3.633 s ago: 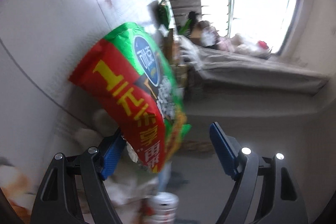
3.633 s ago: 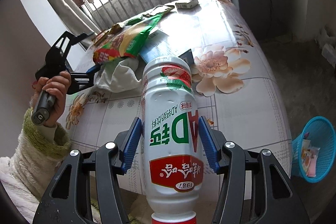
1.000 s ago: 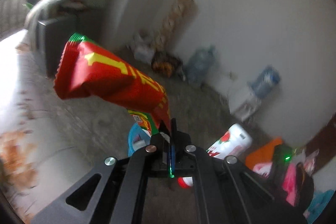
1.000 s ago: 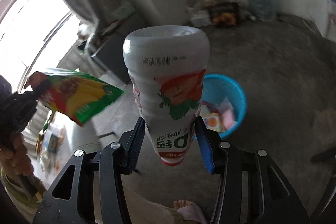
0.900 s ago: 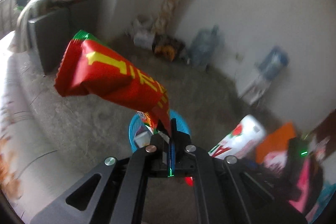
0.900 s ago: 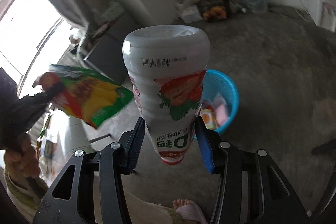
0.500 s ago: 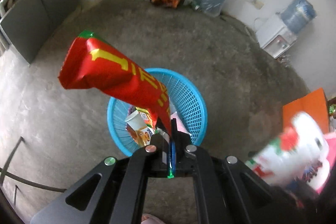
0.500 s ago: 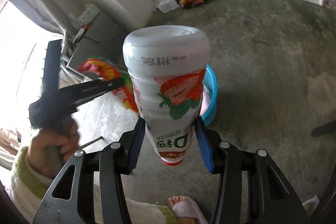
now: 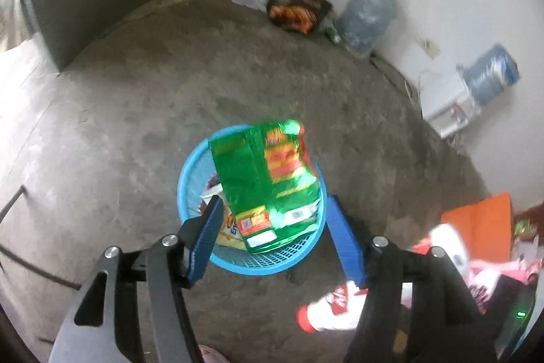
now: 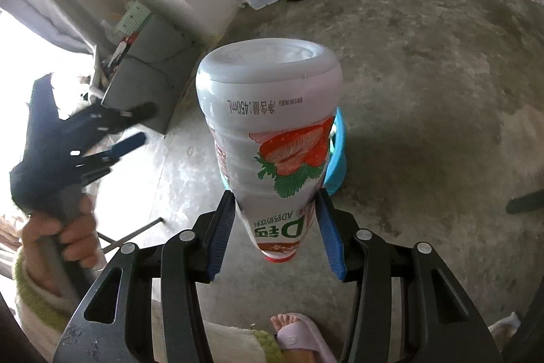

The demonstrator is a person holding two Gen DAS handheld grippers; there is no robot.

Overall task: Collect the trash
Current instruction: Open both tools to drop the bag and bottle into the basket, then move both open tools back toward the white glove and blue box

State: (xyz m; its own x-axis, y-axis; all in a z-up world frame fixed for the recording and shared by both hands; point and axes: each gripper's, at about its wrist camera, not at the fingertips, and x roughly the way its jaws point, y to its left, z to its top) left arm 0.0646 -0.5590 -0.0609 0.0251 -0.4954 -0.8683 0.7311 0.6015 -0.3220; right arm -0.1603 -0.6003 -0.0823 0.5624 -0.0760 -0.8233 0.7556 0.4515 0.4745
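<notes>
Left wrist view: left gripper (image 9: 272,227) jaws spread, green snack bag (image 9: 268,179) loose over the blue basket (image 9: 190,172). Right gripper (image 10: 275,227) clamps the milk bottle (image 10: 272,138) — centre it above the rim before letting go.

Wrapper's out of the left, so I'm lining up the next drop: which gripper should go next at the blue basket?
Right. The right gripper is shut on the yogurt drink bottle, with the blue basket just behind it. The left gripper is open and empty; the snack wrapper lies over the basket.
</notes>
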